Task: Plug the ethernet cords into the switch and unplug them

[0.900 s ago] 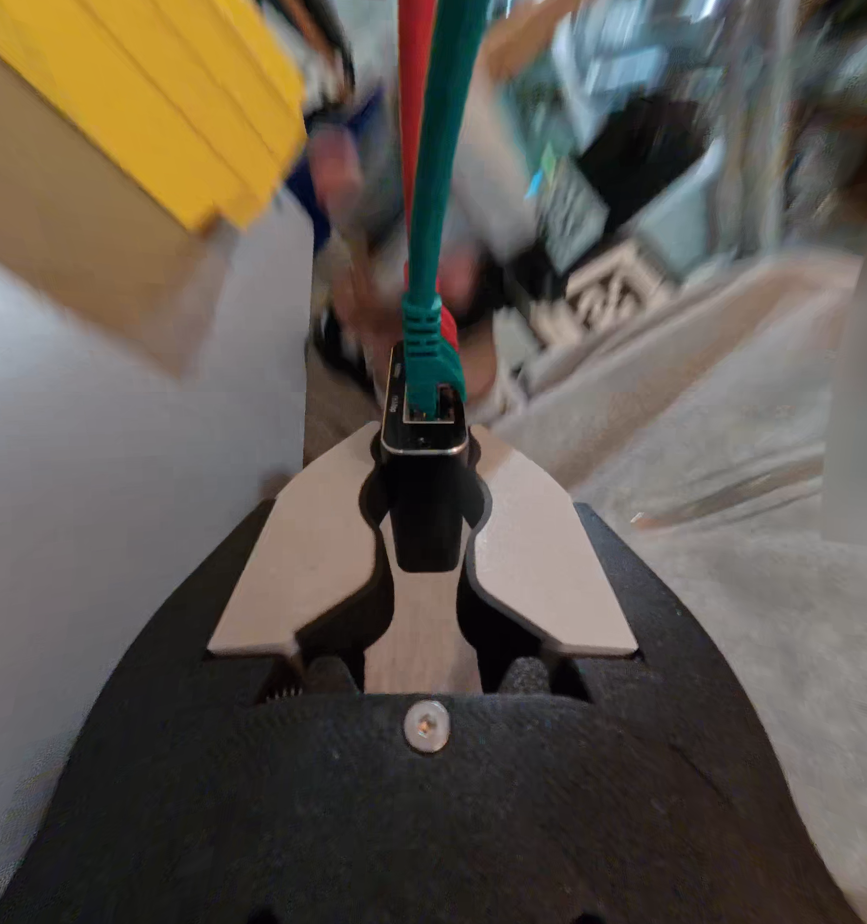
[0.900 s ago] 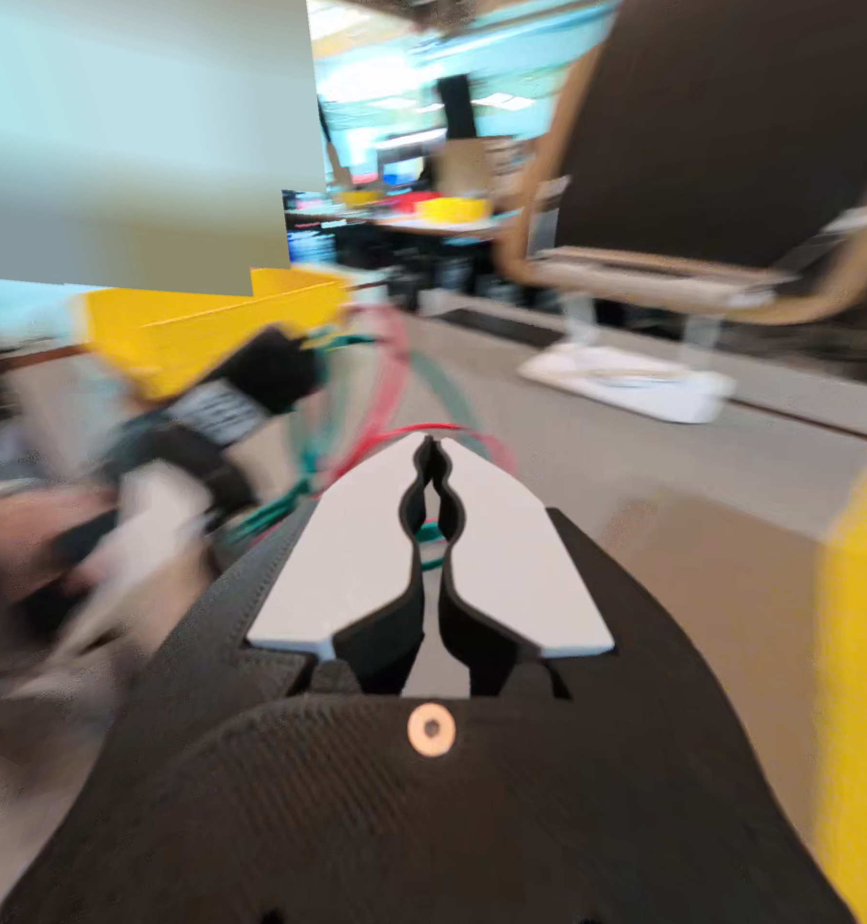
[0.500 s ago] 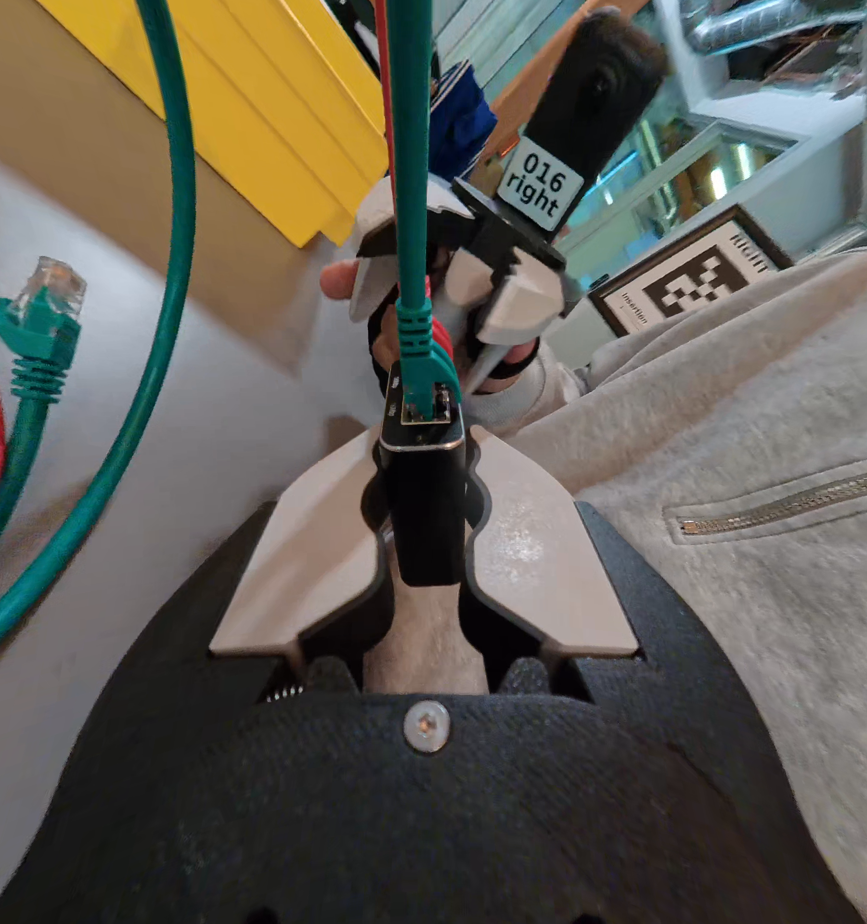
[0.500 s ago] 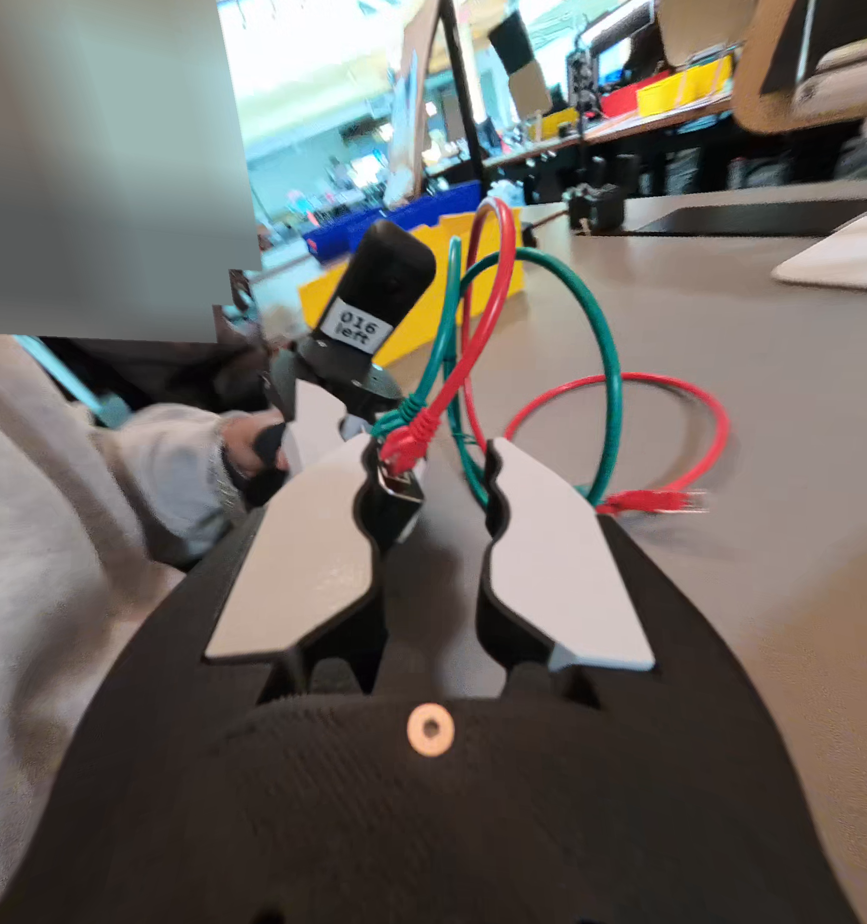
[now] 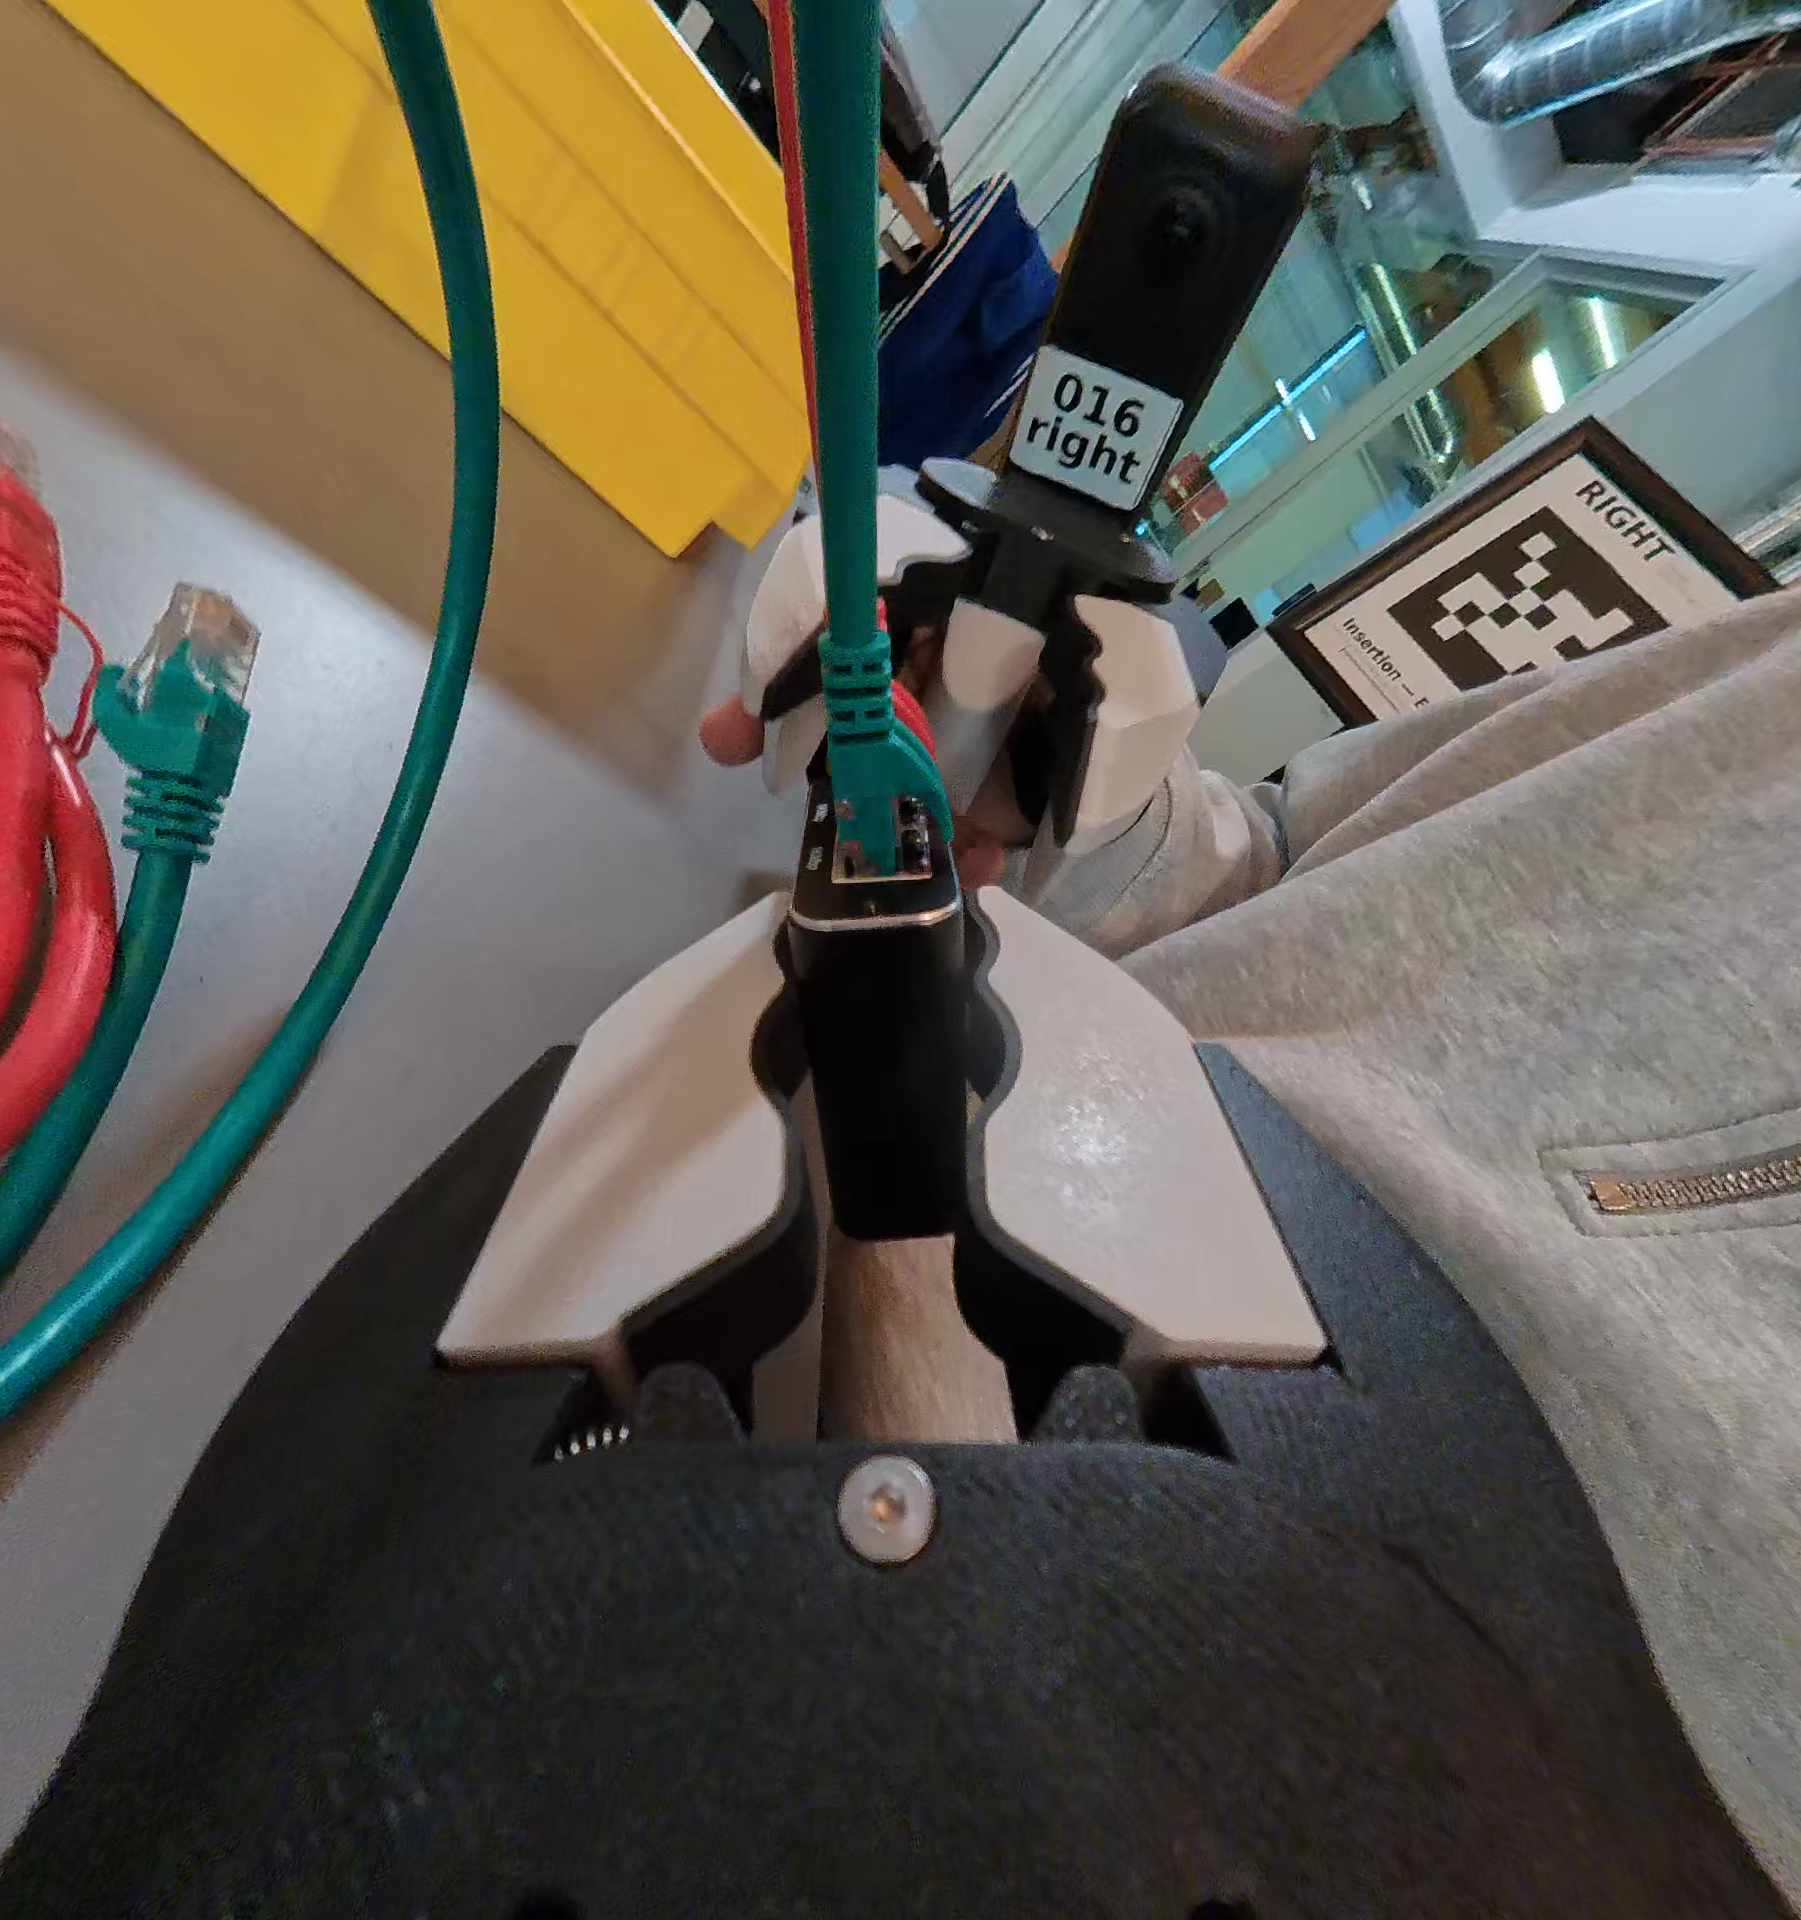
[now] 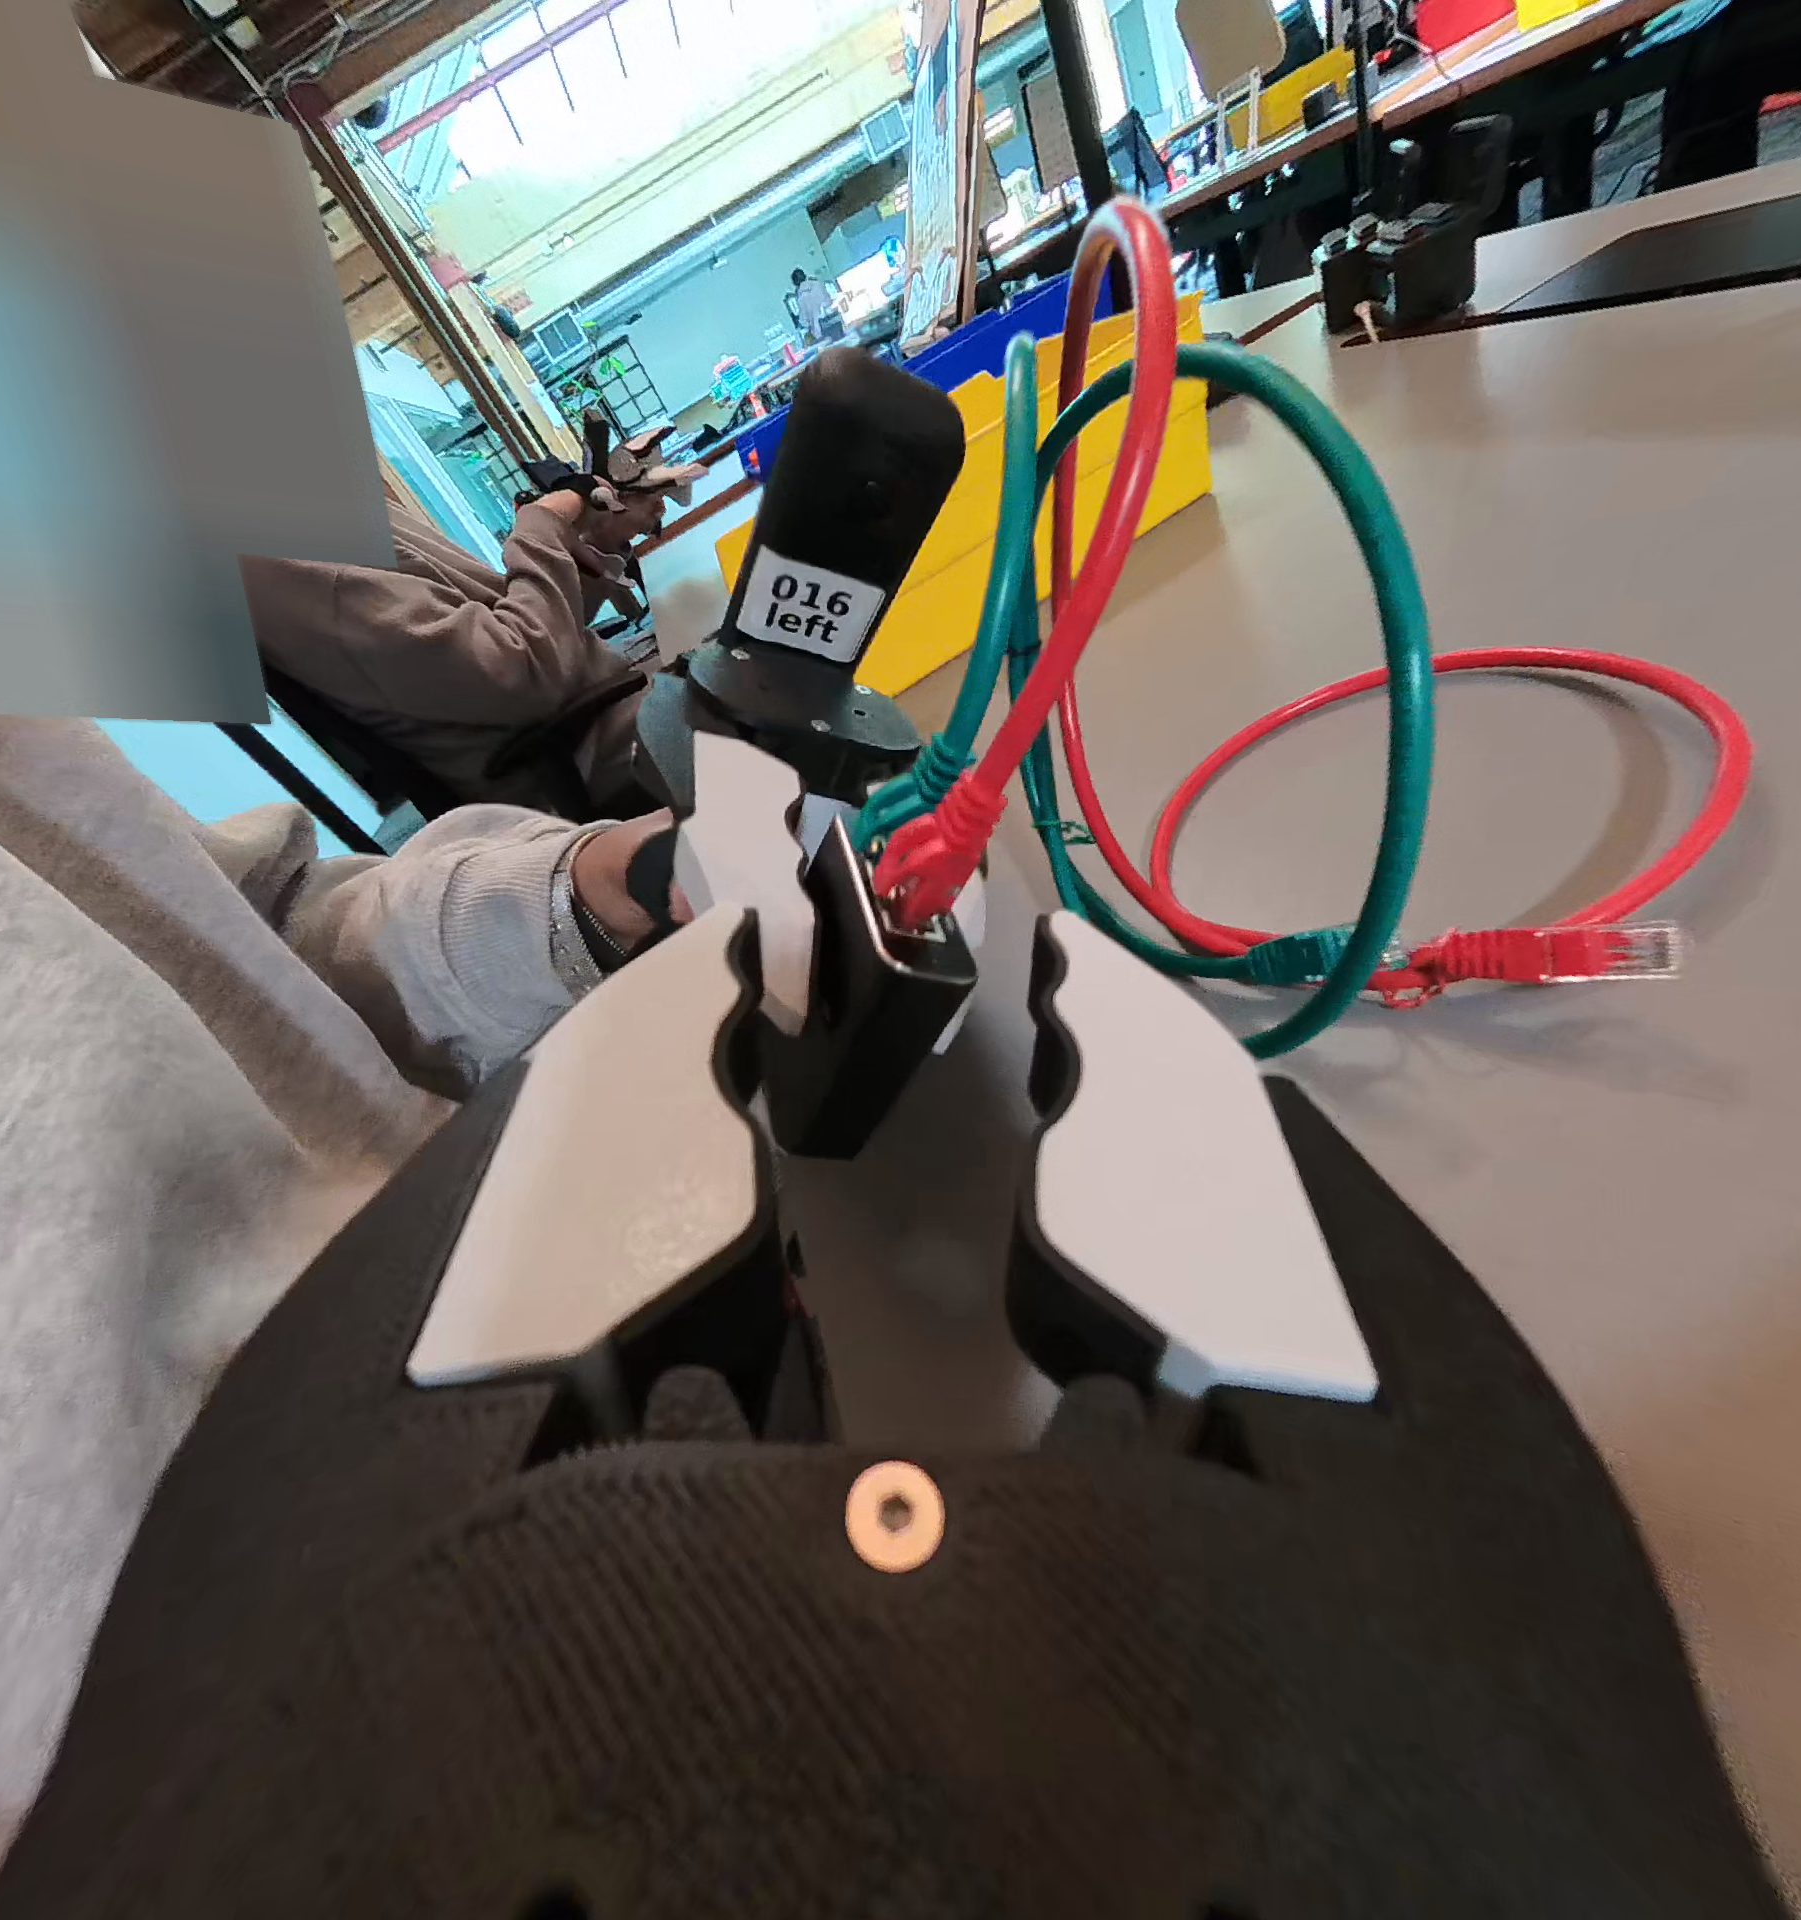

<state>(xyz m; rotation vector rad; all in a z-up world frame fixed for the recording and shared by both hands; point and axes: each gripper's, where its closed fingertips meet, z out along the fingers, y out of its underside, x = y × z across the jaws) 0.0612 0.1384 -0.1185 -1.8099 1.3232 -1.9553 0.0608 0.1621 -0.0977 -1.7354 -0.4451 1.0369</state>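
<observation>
A: Item one, holding arrangement?

B: A small black box-shaped switch with a silver-rimmed port face (image 5: 880, 1049) is pinched between the white fingers of the left gripper (image 5: 880, 966) and held off the grey tabletop (image 6: 1498, 1143), port face turned away toward 12 o'clock in the left wrist view. It is judged to be braced so that plugs can be pulled against it.

A: Right gripper?

B: The right gripper (image 6: 891, 945) is spread wide, nothing held, its fingers either side of the switch; a grasp on a plug is judged to be next.

A: Counts?

B: Two cords are entered: one green ethernet cord (image 5: 854, 312) and one red ethernet cord (image 6: 1114, 499), each with one end seated in the switch. Two loose plugs, one green (image 6: 1301, 951) and one red (image 6: 1498, 951), lie at 3 o'clock of the switch. One yellow plastic bin (image 6: 1083, 499) stands at 12 o'clock.
</observation>
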